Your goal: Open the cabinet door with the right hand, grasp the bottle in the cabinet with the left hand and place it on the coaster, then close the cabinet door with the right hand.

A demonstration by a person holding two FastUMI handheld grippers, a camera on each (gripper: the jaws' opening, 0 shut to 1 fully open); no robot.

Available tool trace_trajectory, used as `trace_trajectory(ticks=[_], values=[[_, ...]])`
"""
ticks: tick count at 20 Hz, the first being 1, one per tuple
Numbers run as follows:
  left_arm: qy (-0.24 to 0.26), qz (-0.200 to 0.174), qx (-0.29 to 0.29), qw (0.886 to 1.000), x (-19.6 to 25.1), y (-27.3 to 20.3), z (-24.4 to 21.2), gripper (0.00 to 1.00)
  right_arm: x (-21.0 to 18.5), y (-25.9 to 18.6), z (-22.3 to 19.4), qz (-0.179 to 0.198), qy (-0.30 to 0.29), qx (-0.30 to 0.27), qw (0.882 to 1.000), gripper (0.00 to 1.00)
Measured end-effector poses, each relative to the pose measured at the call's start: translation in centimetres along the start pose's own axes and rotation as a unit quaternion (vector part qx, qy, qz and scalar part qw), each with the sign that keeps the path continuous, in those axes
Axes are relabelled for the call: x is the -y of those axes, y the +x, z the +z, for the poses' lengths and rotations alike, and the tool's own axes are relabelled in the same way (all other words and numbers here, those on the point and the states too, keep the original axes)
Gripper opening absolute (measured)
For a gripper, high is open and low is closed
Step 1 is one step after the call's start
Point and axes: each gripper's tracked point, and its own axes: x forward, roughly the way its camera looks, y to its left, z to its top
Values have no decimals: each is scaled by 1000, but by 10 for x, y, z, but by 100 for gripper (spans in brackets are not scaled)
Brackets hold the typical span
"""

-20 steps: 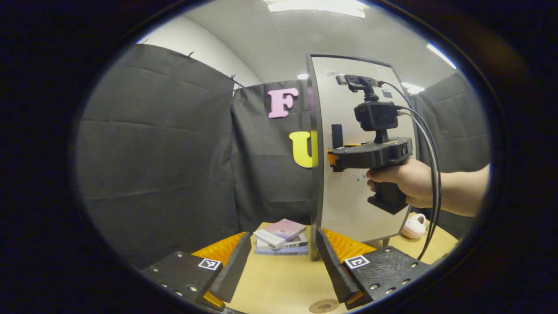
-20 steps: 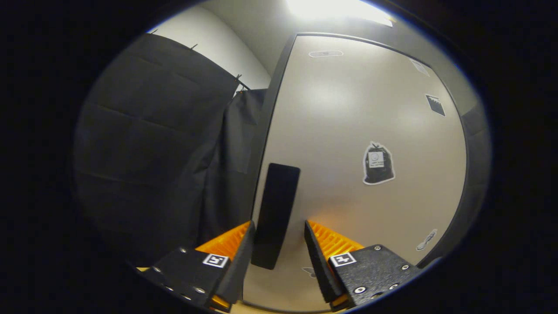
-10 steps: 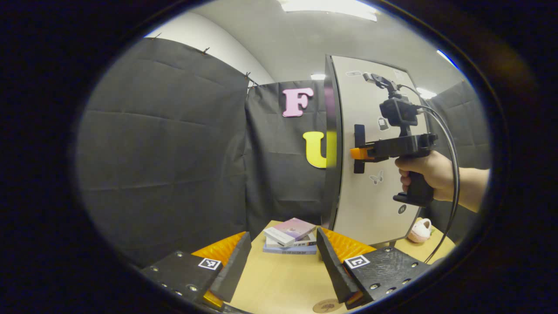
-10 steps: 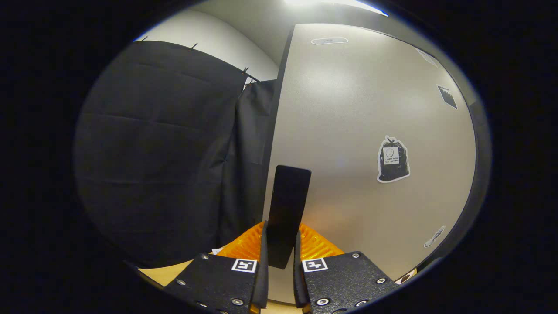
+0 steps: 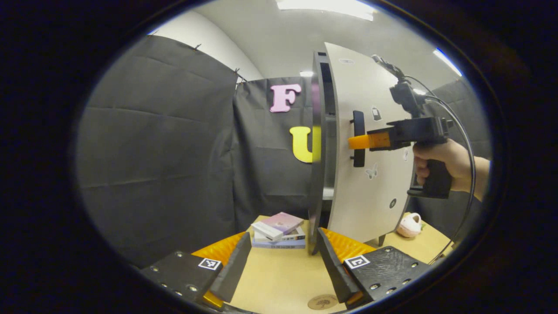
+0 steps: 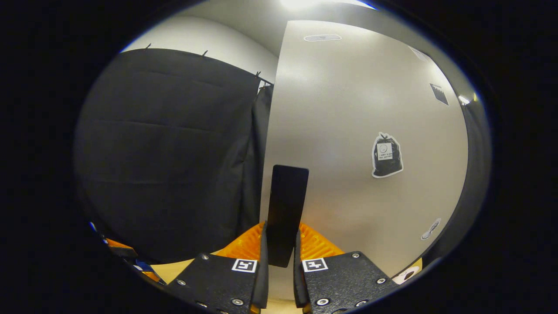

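Pinched the door handle between right gripper jaws, cabinet door ajar; left gripper jaws spread, near coaster.

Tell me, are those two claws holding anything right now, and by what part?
The right gripper holds the cabinet door by its handle, jaws shut on the handle's lower end. The left gripper holds nothing; its jaws are open.

The right gripper is clamped on the door handle (a hand grips it), while the left gripper hangs low, fingers spread apart.
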Motion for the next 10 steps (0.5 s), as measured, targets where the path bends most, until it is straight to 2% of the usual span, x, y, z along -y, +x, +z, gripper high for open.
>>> trace_trajectory(ticks=[2,4,5,7,8,9,10], values=[[1,-5,-3,1000,6,0,0,87,3,-3,-1,12,4,-4,1000,24],[15,-4,0,1000,9,-1,5,93,5,-13,0,24,1,-7,1000,24],[22,2,3,1000,7,-4,8,87,4,-14,0,31,-4,-11,999,24],[20,9,8,1000,13,-9,14,87,4,-19,-3,43,-2,-19,999,24],[18,9,6,1000,18,-12,14,93,4,-25,-3,50,0,-22,999,24],[19,8,7,1000,22,-14,15,93,5,-32,-3,58,-3,-22,998,24],[25,7,7,1000,27,-17,18,87,5,-37,-1,68,-6,-19,998,23]])
